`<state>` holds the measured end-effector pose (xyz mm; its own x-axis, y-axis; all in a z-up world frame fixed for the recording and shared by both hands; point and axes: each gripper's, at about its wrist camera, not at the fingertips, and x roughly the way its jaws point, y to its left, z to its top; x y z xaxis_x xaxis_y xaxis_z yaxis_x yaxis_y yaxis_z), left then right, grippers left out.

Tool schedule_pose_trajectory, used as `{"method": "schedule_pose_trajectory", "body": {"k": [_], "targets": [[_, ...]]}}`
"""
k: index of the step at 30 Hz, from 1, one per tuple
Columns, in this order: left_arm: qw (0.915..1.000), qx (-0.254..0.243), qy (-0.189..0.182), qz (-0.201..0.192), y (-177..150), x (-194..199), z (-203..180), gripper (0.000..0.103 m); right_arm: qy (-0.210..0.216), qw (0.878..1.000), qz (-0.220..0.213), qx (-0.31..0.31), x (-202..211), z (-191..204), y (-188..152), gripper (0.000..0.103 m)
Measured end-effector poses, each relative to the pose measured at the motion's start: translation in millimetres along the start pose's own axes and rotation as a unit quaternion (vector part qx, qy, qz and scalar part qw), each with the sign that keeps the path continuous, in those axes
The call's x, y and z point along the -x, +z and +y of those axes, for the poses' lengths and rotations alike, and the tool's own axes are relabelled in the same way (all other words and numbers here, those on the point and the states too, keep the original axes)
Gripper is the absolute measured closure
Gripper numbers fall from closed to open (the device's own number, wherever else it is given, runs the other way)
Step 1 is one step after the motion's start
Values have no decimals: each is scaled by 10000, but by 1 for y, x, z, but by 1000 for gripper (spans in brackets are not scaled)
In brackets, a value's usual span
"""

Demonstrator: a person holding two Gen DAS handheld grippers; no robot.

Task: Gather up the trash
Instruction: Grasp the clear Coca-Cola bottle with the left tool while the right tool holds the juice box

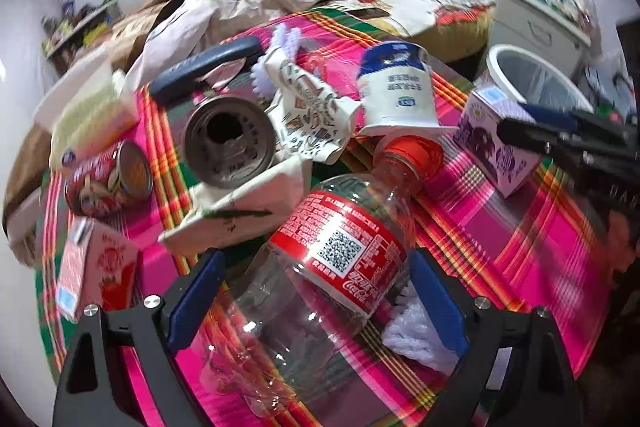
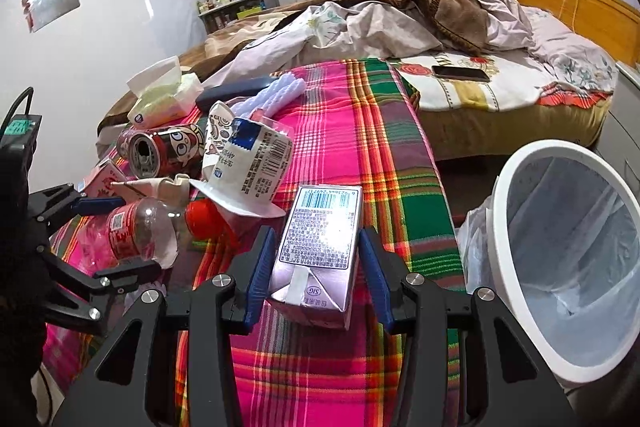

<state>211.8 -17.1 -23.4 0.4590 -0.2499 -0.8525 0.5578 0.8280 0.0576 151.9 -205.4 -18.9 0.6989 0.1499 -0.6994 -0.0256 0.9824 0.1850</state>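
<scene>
A clear Coca-Cola bottle [image 1: 320, 267] with a red label and red cap lies on the plaid cloth [image 1: 520, 247]. My left gripper [image 1: 316, 263] straddles its body, and a thin gap shows beside the left pad, so it is open. In the right wrist view the left gripper [image 2: 116, 239] sits around the same bottle [image 2: 128, 231]. My right gripper [image 2: 316, 243] is shut on a purple milk carton [image 2: 316, 243], barcode side up. That carton [image 1: 492, 143] also shows at the right of the left wrist view. A white bin [image 2: 568, 259] with a plastic liner stands to the right.
More litter lies on the cloth: an upturned yogurt cup [image 1: 396, 87], a red cartoon can [image 2: 164, 147], a grey tin can [image 1: 228, 143], crumpled paper wrappers [image 1: 308, 115], a pink carton [image 1: 96, 267] and a tissue pack [image 2: 164, 95]. A bed [image 2: 480, 87] with a phone [image 2: 460, 73] stands behind.
</scene>
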Motion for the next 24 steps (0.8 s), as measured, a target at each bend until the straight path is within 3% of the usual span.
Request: {"method": "schedule_pose_trajectory", "body": {"k": [3, 4, 13, 24], "targets": [[9996, 266, -2, -75, -5, 5, 4, 16, 42, 10000, -24, 8, 2, -3, -1, 58], [9994, 327, -80, -110, -6, 6, 5, 27, 59, 10000, -32, -16, 2, -4, -1, 58], [9967, 798, 52, -139, -16, 14, 4, 28, 198, 9997, -88, -94, 5, -9, -4, 59], [9884, 1365, -27, -664, -23, 53, 1, 28, 478, 9982, -312, -171, 26, -15, -2, 59]]}}
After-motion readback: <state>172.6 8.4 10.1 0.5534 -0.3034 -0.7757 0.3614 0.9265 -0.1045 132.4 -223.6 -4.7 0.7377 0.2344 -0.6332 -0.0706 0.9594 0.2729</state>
